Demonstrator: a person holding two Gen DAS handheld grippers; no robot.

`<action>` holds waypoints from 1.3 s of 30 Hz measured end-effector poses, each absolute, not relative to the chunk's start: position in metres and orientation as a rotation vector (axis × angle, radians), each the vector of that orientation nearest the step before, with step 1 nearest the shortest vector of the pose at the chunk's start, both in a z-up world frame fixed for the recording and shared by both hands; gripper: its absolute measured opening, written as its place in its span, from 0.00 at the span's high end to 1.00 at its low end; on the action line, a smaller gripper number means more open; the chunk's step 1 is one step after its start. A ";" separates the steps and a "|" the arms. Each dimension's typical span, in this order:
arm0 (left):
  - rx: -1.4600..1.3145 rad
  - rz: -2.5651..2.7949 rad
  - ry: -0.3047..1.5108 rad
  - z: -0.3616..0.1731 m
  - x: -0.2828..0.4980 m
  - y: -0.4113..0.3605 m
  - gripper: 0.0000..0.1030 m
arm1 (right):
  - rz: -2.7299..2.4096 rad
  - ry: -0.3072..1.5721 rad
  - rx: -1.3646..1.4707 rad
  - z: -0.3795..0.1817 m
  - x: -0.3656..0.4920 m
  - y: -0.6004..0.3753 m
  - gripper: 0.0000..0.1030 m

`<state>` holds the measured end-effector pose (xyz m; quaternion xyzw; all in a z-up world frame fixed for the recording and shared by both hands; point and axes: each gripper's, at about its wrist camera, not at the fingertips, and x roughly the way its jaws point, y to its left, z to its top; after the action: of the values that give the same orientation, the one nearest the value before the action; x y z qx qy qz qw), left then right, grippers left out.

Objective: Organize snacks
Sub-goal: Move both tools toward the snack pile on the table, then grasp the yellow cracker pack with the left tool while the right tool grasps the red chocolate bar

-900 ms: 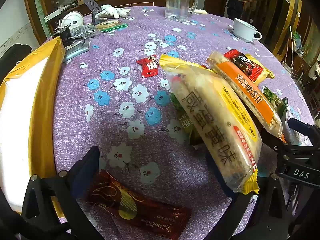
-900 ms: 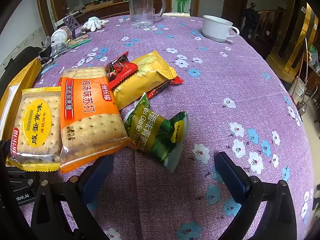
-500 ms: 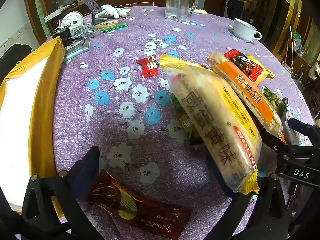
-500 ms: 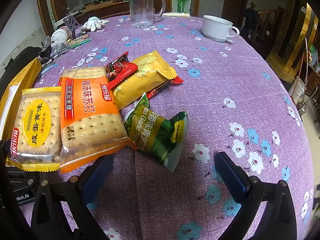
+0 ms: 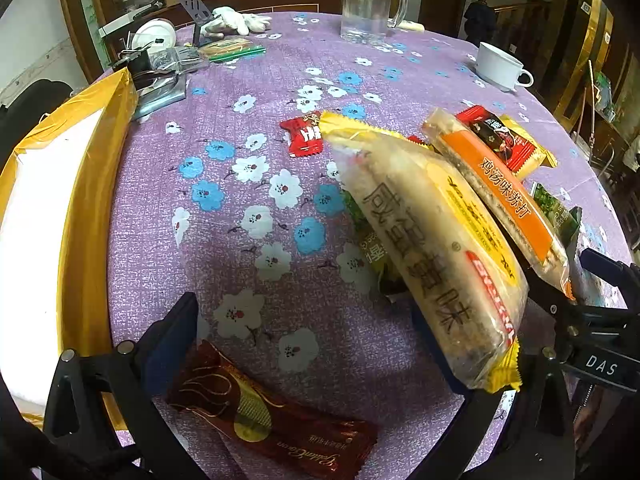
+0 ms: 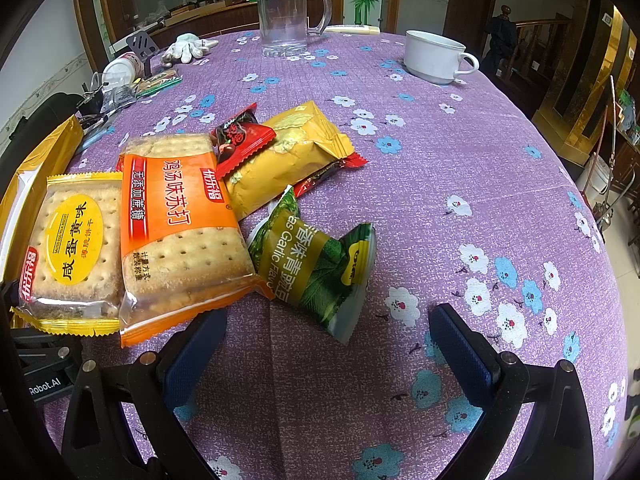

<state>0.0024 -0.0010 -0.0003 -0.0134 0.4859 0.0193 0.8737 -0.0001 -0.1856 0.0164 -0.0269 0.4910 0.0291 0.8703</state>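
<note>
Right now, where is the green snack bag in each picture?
Left wrist view: green snack bag is at the right edge, mostly hidden behind the cracker packs.
Right wrist view: green snack bag is near the middle, in plain sight.
Shared landmark: glass mug at the table's far side.

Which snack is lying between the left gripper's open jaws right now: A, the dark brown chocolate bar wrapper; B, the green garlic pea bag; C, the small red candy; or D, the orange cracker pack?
A: in the left wrist view the dark brown chocolate bar wrapper lies on the purple tablecloth between the wide-open jaws of the left gripper, untouched by the pads, while the other snacks sit farther out.
</note>
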 end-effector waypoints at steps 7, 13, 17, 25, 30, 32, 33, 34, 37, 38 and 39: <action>-0.020 0.027 1.015 0.000 0.000 0.001 0.00 | 0.061 1.027 -0.055 0.016 -0.001 -0.186 0.00; -0.007 -0.056 1.026 0.008 -0.018 0.000 0.00 | 0.128 1.037 -0.085 0.017 -0.002 -0.189 0.00; -0.045 -0.129 1.006 0.021 -0.040 0.005 0.00 | 0.203 1.071 -0.073 0.023 -0.008 -0.197 0.00; -0.082 -0.233 0.927 0.048 -0.068 0.013 0.05 | 0.329 1.079 -0.039 0.039 -0.037 -0.220 0.06; -0.104 -0.268 0.915 0.053 -0.066 0.011 0.10 | 0.375 1.046 -0.045 0.048 -0.049 -0.222 0.21; -0.142 -0.270 0.919 0.054 -0.064 0.010 0.10 | 0.381 1.020 -0.050 0.054 -0.051 -0.222 0.24; -0.165 -0.273 0.929 0.054 -0.061 0.009 0.10 | 0.382 1.009 -0.047 0.056 -0.052 -0.223 0.24; -0.188 -0.276 0.946 0.053 -0.058 0.007 0.10 | 0.383 1.002 -0.041 0.058 -0.052 -0.224 0.24; -0.229 -0.243 0.951 0.056 -0.056 0.013 0.22 | 0.385 0.984 -0.025 0.063 -0.051 -0.228 0.24; -0.242 -0.235 0.945 0.059 -0.055 0.019 0.25 | 0.386 0.976 -0.022 0.064 -0.051 -0.230 0.24; -0.274 -0.220 0.945 0.064 -0.055 0.030 0.26 | 0.385 0.969 -0.020 0.065 -0.051 -0.232 0.24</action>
<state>-0.0547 0.0305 0.0637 -0.1313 0.4529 -0.1053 0.8755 -0.0511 -0.2318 0.0647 -0.0094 0.4628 0.1841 0.8671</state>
